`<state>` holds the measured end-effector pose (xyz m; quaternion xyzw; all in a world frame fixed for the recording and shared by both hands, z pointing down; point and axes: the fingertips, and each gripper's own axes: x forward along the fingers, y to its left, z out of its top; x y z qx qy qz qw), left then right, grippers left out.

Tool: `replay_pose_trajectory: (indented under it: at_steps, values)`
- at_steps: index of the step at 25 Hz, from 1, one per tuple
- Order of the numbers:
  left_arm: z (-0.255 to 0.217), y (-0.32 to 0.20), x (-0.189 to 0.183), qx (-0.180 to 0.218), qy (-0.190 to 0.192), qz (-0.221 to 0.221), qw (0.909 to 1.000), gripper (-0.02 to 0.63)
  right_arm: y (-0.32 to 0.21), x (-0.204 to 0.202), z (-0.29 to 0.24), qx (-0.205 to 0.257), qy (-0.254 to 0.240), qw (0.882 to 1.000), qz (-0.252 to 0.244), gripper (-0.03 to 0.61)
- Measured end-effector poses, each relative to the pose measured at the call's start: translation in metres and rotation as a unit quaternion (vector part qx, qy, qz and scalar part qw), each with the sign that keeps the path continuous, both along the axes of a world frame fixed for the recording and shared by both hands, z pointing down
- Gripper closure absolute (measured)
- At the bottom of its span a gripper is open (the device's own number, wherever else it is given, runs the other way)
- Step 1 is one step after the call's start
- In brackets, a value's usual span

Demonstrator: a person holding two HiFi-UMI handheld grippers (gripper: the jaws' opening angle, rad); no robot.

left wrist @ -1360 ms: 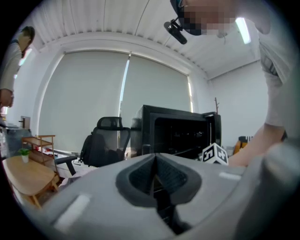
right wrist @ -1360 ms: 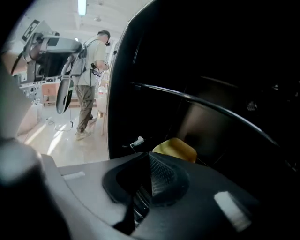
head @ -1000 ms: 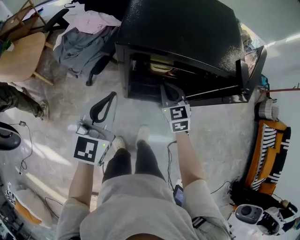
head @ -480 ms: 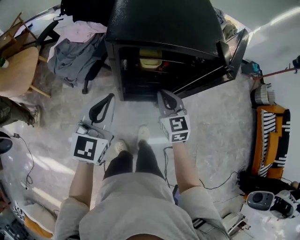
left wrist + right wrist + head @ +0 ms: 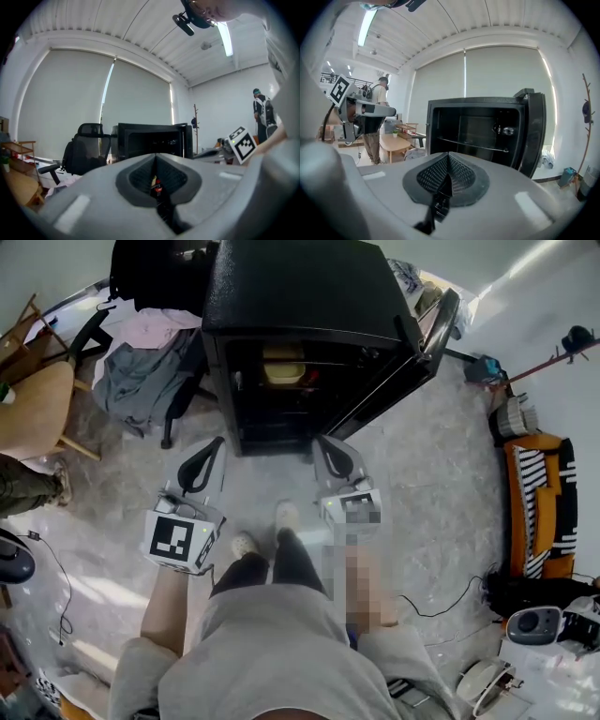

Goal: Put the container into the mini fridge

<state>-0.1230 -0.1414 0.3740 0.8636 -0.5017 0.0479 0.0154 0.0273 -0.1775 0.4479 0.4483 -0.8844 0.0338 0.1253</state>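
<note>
The black mini fridge (image 5: 300, 324) stands on the floor with its door (image 5: 412, 357) swung open to the right. A pale yellow container (image 5: 282, 366) rests on a shelf inside it. My left gripper (image 5: 217, 442) is held low in front of the fridge, left of its opening, shut and empty. My right gripper (image 5: 320, 441) hangs just before the opening's lower right corner, also shut with nothing in it. The left gripper view shows closed jaws (image 5: 156, 157) and the fridge (image 5: 152, 138) beyond. Over shut jaws (image 5: 448, 154), the right gripper view looks into the fridge interior (image 5: 480, 136).
An office chair draped with clothes (image 5: 145, 371) stands left of the fridge, with a wooden table (image 5: 33, 399) further left. An orange striped object (image 5: 539, 507) lies at the right wall. Cables (image 5: 441, 601) cross the floor. A person (image 5: 377, 124) stands at the far left.
Both grippers have drawn back from the fridge; the right one was at the opening and is now clear of it. The container stays on the shelf.
</note>
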Motion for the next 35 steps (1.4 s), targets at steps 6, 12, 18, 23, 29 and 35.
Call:
replay_pose_trajectory:
  at_steps: [6,12,18,23,29,35]
  values:
    - [-0.016,0.018,0.007,0.011,0.001,0.009,0.9999,0.612,0.032,0.005,-0.033,0.021,-0.018,1.000,0.007,0.580]
    - [-0.027,0.033,0.008,0.019,0.001,0.013,0.9997,0.612,0.056,0.004,-0.056,0.045,-0.020,0.999,0.009,0.580]
    - [-0.035,0.040,0.009,0.027,0.002,0.019,0.9994,0.612,0.073,0.002,-0.075,0.065,-0.031,0.997,0.008,0.580]
    - [-0.042,0.046,0.009,0.034,0.008,0.022,0.9991,0.612,0.083,0.000,-0.085,0.072,-0.044,0.996,0.011,0.580]
    - [-0.045,0.047,0.007,0.041,0.008,0.018,0.9990,0.612,0.086,-0.005,-0.093,0.083,-0.051,0.995,0.008,0.580]
    - [-0.057,0.050,0.004,0.052,0.003,0.001,0.9987,0.612,0.086,-0.006,-0.104,0.096,-0.057,0.994,-0.004,0.580]
